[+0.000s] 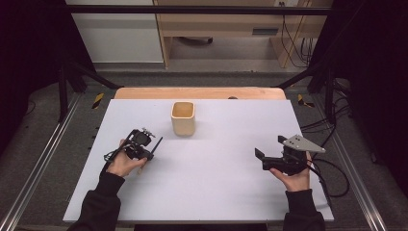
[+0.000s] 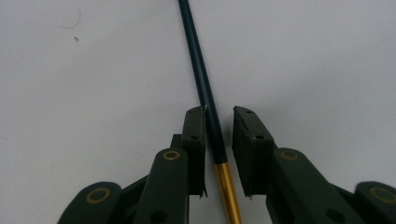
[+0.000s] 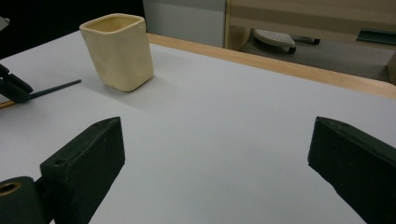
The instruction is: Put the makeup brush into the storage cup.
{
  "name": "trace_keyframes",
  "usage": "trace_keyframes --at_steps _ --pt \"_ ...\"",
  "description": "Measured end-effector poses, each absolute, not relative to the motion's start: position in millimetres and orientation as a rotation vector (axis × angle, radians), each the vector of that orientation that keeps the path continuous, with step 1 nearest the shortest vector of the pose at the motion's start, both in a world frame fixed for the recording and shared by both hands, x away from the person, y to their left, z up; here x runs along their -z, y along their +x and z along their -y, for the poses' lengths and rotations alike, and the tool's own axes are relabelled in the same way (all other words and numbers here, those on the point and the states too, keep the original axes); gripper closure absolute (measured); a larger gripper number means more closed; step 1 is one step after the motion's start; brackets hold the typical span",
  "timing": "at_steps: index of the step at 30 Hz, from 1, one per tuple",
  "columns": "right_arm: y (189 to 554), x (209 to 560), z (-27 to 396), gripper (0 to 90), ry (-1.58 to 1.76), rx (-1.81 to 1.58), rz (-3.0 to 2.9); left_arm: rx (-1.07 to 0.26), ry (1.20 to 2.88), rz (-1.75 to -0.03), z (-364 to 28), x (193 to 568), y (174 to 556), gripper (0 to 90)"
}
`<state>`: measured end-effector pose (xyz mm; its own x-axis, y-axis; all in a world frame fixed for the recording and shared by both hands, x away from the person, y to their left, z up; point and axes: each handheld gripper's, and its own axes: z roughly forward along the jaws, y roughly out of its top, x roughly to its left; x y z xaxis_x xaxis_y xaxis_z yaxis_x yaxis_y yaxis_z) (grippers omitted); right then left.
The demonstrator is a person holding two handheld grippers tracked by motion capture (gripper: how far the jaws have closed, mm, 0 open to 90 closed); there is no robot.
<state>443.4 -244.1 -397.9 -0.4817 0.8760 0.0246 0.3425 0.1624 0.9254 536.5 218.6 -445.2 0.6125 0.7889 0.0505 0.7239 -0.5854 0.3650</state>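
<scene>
Pen (image 2: 205, 93), dark with a gold end, lying on the white table (image 1: 216, 168) left of centre, between the jaws of the left gripper (image 2: 218, 119). Jaws narrowed around it: one pad touching the barrel, the other just beside it with a slim gap. Right gripper (image 3: 215, 154) near the table's right edge, jaws wide apart, holding nothing. Cream square cup (image 1: 183, 118) upright toward the far side, apart from the pen.

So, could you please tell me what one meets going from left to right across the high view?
Left claw around a dark stick → cream cup → right claw, jaws wide open.
</scene>
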Motion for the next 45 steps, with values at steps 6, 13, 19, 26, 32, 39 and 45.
trace_keyframes --at_steps 6,13,19,26,32,39,45 --pt "444 398 244 4.1 1.152 -1.303 -1.912 -0.275 2.532 -1.233 -219 447 537 76.9" --pt "443 398 244 4.1 1.15 -1.305 -1.915 -0.26 2.517 -1.248 -219 447 537 80.7" --pt "444 398 244 4.1 1.152 -1.303 -1.918 -0.267 2.55 -1.236 -216 446 538 82.3" --pt "444 398 244 4.1 1.152 -1.304 -1.919 -0.259 2.559 -1.216 -216 446 538 82.5" --pt "444 398 243 4.3 1.15 -1.3 -1.923 -0.287 2.553 -1.168 -215 441 534 82.5" --pt "443 397 240 4.7 1.123 -1.289 -1.938 -0.295 2.535 -1.082 -215 425 522 82.6" --pt "442 396 235 5.2 1.094 -1.28 -1.958 -0.279 2.528 -0.994 -211 417 512 82.6"
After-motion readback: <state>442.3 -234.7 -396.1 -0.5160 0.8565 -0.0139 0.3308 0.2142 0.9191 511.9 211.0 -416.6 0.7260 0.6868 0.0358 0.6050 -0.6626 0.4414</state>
